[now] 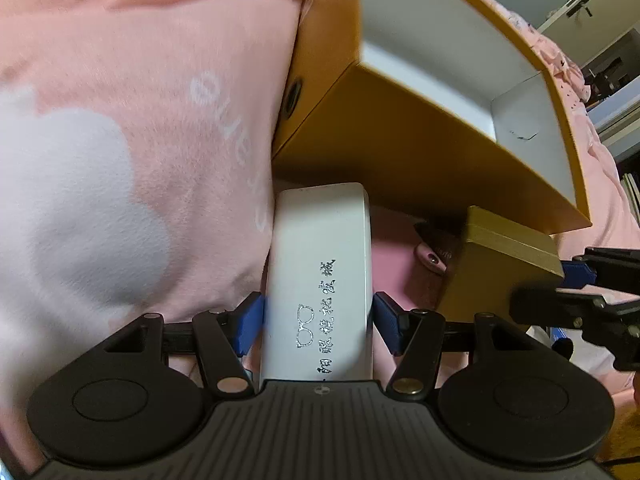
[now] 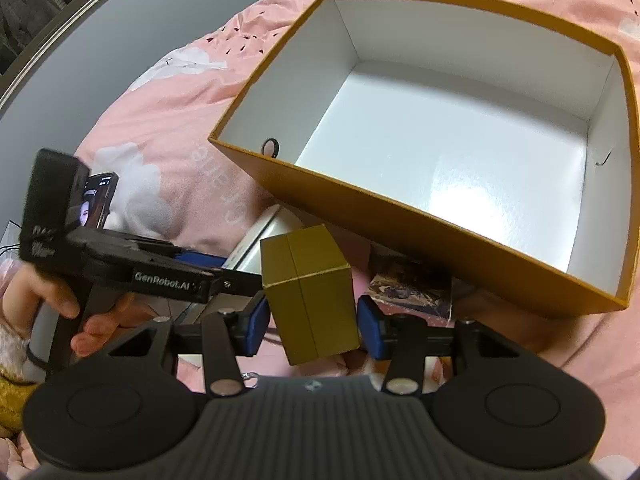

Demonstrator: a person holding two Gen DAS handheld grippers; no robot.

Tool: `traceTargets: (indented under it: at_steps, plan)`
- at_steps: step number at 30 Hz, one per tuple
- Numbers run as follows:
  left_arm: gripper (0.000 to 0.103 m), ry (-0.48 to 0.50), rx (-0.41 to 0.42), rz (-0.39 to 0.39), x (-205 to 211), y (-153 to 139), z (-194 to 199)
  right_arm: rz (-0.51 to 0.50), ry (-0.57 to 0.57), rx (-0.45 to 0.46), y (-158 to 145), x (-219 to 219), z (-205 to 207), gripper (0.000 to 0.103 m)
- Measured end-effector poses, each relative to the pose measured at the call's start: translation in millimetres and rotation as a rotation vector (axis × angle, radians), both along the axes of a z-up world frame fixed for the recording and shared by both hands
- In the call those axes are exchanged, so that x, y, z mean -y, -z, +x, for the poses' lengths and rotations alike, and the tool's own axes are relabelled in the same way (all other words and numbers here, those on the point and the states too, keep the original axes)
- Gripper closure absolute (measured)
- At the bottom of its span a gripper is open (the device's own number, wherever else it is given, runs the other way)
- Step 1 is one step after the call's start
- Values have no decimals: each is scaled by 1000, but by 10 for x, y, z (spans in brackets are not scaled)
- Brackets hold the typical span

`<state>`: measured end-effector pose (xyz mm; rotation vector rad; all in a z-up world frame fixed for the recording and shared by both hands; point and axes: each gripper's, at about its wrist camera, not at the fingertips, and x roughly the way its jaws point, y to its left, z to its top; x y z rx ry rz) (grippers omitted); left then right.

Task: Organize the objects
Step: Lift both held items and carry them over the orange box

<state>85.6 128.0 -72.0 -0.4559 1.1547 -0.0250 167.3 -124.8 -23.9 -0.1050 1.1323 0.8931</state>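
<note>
A long white glasses case [image 1: 320,272] with silver lettering lies on the pink bedding, its far end against the big box. My left gripper [image 1: 318,316] has its blue pads against both long sides of the case. A large mustard box [image 2: 400,232] with a white inside stands open and holds nothing. In front of it, a small gold box [image 2: 312,292] sits tilted between the pads of my right gripper [image 2: 314,324], which is shut on it. The left wrist view shows the gold box [image 1: 500,272] at the right, and one of the right gripper's fingers [image 1: 578,274] on it.
Pink bedding [image 1: 140,140] with white clouds lies under everything. A phone [image 2: 100,196] lies at the left, and a hand [image 2: 60,296] holds the left tool. A picture card [image 2: 412,288] lies under the big box's front edge. A finger with dark nail polish [image 1: 432,258] shows there.
</note>
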Motion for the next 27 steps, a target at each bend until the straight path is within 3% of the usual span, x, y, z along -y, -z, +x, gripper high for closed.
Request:
traceTargets:
  at_steps: [12, 18, 27]
  plan:
    - [35, -9, 243, 132, 195, -672, -342, 33, 1, 110, -393, 82, -180, 55]
    - [36, 32, 345, 120, 435, -913, -343, 47, -8, 188, -703, 122, -259, 55]
    - [36, 63, 544, 190, 649, -1421, -171, 98, 55, 356, -1237, 286, -230, 55]
